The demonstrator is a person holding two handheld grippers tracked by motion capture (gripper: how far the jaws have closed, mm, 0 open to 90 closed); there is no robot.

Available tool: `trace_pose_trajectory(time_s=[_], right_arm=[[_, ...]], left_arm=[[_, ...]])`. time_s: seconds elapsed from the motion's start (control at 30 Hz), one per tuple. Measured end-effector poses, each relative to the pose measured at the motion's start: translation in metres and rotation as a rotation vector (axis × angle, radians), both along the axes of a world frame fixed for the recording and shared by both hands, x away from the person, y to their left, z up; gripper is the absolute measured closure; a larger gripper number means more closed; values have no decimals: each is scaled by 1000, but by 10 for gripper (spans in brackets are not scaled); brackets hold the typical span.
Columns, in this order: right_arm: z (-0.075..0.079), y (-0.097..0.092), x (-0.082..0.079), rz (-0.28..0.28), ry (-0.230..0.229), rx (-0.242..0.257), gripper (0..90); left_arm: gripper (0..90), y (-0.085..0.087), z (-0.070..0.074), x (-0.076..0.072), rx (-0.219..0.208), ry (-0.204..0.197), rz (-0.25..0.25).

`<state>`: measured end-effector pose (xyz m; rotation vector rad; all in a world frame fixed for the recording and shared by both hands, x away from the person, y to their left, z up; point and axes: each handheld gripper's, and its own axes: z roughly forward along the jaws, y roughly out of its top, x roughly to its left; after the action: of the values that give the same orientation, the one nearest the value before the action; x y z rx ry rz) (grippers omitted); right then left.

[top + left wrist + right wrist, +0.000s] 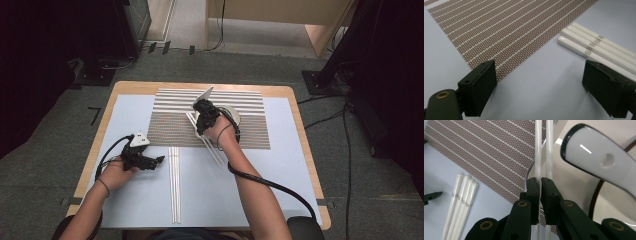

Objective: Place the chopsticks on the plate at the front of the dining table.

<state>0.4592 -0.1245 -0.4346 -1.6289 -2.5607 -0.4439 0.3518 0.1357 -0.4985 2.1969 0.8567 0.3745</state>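
Observation:
My right gripper [200,128] hovers over the brown striped placemat [165,127] and is shut on a pair of white chopsticks [212,150]. In the right gripper view the jaws pinch the chopsticks [538,170], which run up and away over the placemat [486,152]. Several more white chopsticks [174,185] lie side by side on the pale blue mat [130,200]. My left gripper [159,160] rests low just to their left, open, with nothing between its jaws [540,68]. The ends of those chopsticks [594,47] lie by its right jaw.
A white spoon with a dark rim [599,157] sits close on the right in the right gripper view, above a pale bowl [614,205]. The bowl [233,116] stands on the placemat behind my right hand. The wooden table edge [300,130] borders the blue mat.

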Motion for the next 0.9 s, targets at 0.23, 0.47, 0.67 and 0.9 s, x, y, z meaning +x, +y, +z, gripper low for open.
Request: trace_pose_trajectory(time_s=[0.23, 0.47, 0.67, 0.9], right_arm=[[2, 1, -1, 6, -13, 7, 845], [7, 0, -3, 8, -14, 45, 833], [5, 3, -4, 23, -1, 100, 801], [-5, 4, -4, 15, 19, 99, 762]], left_arm=[[116, 0, 0, 0, 0, 0, 0], [116, 0, 0, 0, 0, 0, 0], [116, 0, 0, 0, 0, 0, 0], [117, 0, 0, 0, -1, 0, 0]])
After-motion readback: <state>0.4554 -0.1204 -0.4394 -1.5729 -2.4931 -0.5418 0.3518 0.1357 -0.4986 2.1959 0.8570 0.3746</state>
